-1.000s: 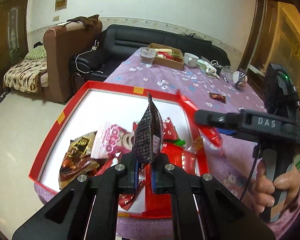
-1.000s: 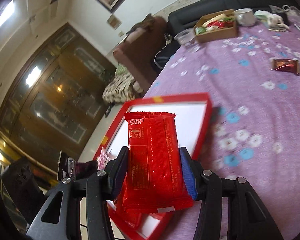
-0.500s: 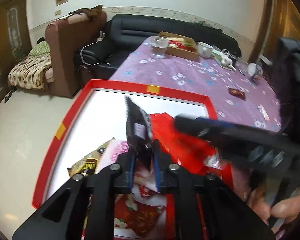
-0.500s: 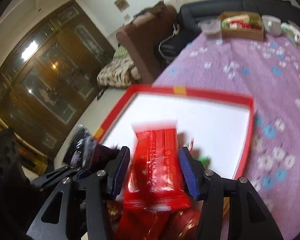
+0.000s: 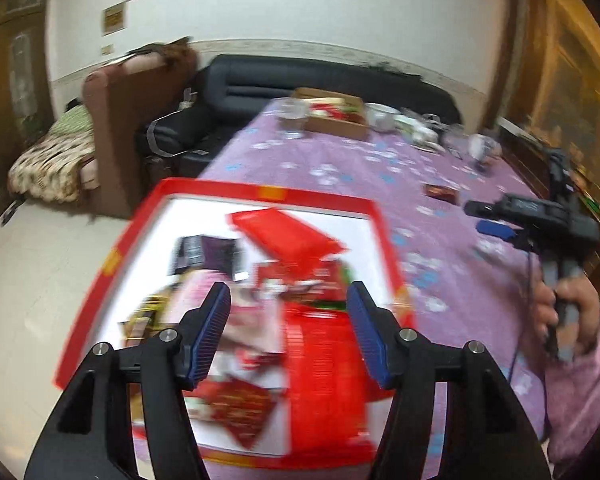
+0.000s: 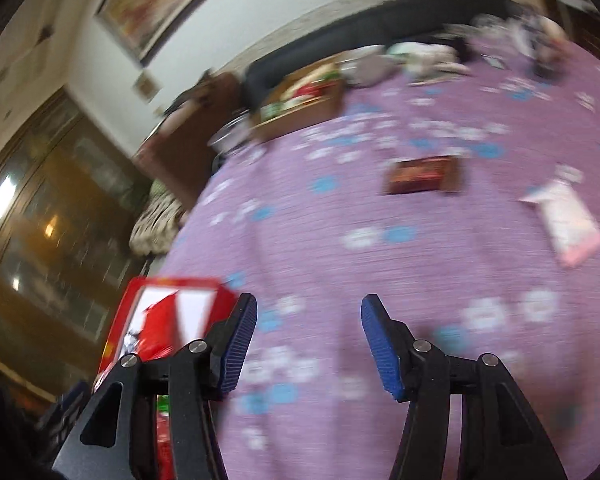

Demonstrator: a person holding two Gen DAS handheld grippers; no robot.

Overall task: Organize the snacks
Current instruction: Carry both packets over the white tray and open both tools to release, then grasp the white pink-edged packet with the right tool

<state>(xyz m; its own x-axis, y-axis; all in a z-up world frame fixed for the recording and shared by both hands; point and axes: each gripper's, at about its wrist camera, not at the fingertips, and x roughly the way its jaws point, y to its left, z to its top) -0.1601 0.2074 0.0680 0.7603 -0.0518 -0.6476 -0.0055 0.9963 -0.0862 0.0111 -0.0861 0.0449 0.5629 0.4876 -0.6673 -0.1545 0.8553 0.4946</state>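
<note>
My left gripper (image 5: 288, 292) hangs over the red tray (image 5: 220, 190), its jaws opening with nothing between the blue pads. Below it lie a dark packet (image 5: 208, 254), a red packet (image 5: 288, 236) and several other blurred snack packets. My right gripper (image 6: 308, 308) is over the purple flowered tablecloth (image 6: 340, 208) to the right of the red tray (image 6: 172, 284); its jaws are opening too and hold nothing. A dark red-brown snack (image 6: 424, 174) and a pink-white packet (image 6: 564, 220) lie on the cloth ahead of it. In the left wrist view the right gripper (image 5: 478, 218) shows at the right, held by a hand (image 5: 568, 300).
A cardboard box (image 5: 332, 116) with snacks, a glass (image 5: 294, 114), a cup (image 5: 382, 114) and small clutter stand at the table's far end. Behind them is a black sofa (image 5: 300, 76), and a brown armchair (image 5: 128, 120) stands at the left. The tray sits at the table's near left corner.
The left gripper opened and let go of the dark packet, which now lies in the tray. The right gripper dropped its red packet into the tray and swung right over the tablecloth.
</note>
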